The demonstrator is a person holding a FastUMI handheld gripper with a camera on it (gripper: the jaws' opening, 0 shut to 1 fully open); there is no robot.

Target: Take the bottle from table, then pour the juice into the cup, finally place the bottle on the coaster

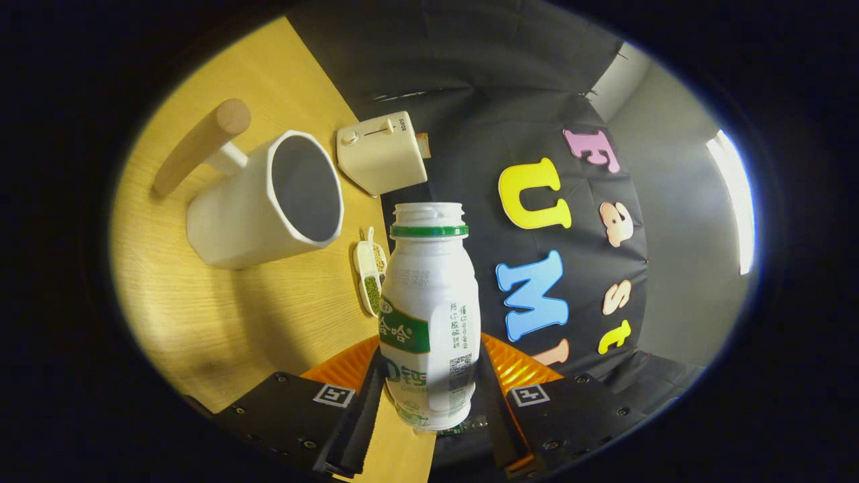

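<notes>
Gripper [429, 402]: clamped on the bottle's lower body, a finger pressed to each side.
Bottle [429, 302]: uncapped, held clear of the tabletop [235, 315], mouth beside the cup.
Cup [268, 201]: empty, just beyond the mouth; pouring judged about to begin.
Coaster: not made out.

white bottle [429, 315], green band, white cup [265, 201]

The gripper [429, 402] has two flat, angular fingers [349, 429] with small round screws dotted along their plates. Each plate bears a square black-and-white marker tag near its inner corner. Ribbed orange panels fan out behind the fingers on both sides. The inner faces are long, narrow, ridged strips.
</notes>
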